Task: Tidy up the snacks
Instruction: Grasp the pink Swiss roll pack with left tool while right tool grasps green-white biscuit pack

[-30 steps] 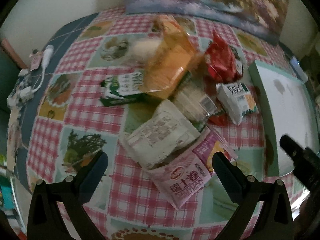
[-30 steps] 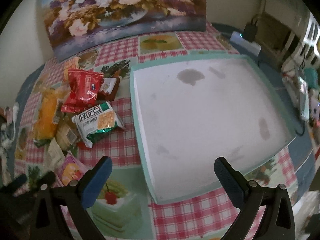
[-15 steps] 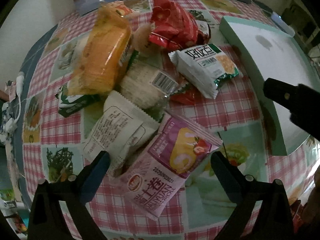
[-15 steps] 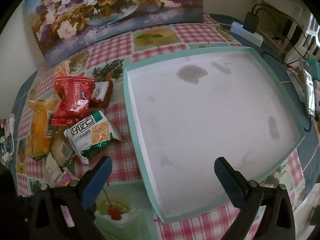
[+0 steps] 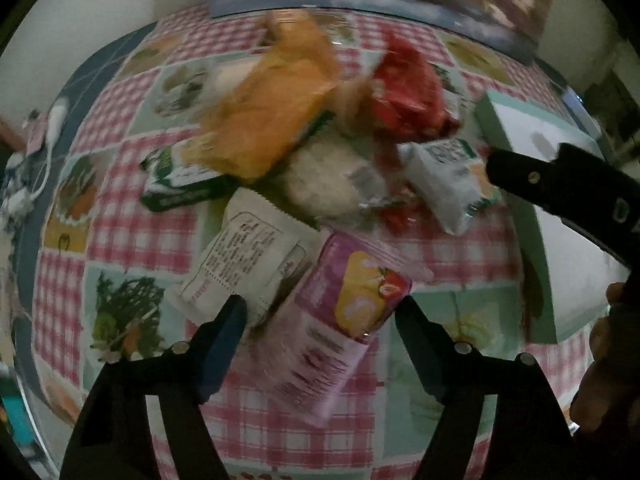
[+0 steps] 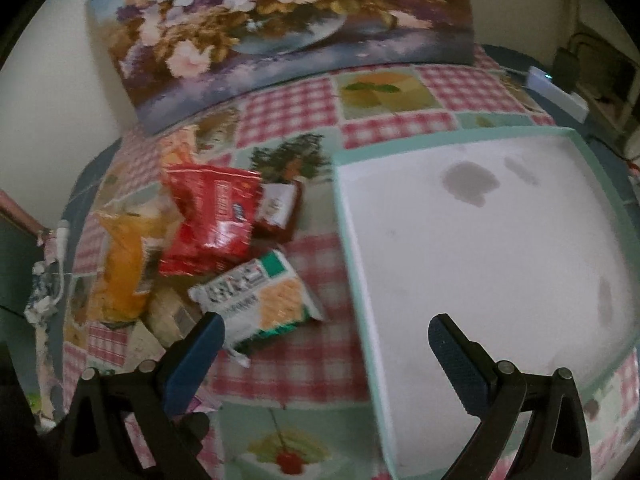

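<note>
A pile of snack packets lies on the checked tablecloth. In the left wrist view my left gripper [image 5: 320,312] is open, its fingers on either side of a pink packet [image 5: 336,324]. Beside it lie a white packet [image 5: 248,260], an orange bag [image 5: 272,116], a red bag [image 5: 408,88] and a green-and-white cracker packet [image 5: 452,180]. My right gripper [image 6: 326,332] is open and empty, over the tray's left rim, with the cracker packet [image 6: 260,296] by its left finger. The red bag [image 6: 212,216] and orange bag [image 6: 124,272] lie beyond.
A shallow white tray with a mint rim [image 6: 360,264] sits right of the pile and shows in the left wrist view [image 5: 536,240]. A flower painting [image 6: 280,28] leans at the back. Cables and a charger [image 5: 44,152] lie at the table's left edge.
My left gripper has moved in so the pink packet lies between its fingers. My right gripper has shifted left toward the snack pile, nearer the cracker packet.
</note>
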Action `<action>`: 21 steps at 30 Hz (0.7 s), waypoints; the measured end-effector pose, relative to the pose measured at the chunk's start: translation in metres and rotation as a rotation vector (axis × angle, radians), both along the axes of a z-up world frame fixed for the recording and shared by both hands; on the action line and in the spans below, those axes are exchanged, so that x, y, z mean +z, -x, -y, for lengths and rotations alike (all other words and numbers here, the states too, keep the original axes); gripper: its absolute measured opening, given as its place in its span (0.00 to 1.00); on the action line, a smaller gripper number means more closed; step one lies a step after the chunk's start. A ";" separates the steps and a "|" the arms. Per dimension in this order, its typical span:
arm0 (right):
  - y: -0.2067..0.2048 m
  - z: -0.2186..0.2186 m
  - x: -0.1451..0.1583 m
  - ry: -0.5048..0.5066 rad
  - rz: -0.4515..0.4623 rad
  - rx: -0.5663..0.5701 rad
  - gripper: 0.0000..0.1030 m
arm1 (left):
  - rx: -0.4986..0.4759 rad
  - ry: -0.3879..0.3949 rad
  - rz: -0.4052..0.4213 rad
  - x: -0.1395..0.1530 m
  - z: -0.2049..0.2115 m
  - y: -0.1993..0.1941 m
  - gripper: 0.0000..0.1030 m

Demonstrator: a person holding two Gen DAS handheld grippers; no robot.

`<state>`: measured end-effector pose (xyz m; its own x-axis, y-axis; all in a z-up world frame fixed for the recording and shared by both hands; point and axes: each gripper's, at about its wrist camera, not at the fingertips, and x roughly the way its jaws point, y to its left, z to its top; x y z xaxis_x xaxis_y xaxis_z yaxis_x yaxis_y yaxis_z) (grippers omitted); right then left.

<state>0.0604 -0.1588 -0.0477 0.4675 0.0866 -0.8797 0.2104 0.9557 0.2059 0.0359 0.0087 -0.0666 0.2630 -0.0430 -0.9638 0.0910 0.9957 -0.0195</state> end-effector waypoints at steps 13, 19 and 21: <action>-0.022 -0.043 -0.005 0.005 0.037 0.216 0.92 | 0.065 0.018 0.004 0.005 -0.030 0.002 0.75; -0.028 -0.043 -0.021 0.004 -0.009 0.219 0.91 | 0.051 -0.008 0.001 0.000 -0.019 0.002 0.76; -0.030 -0.042 -0.025 0.021 -0.020 0.220 0.90 | 0.045 -0.016 -0.001 -0.001 -0.017 0.001 0.77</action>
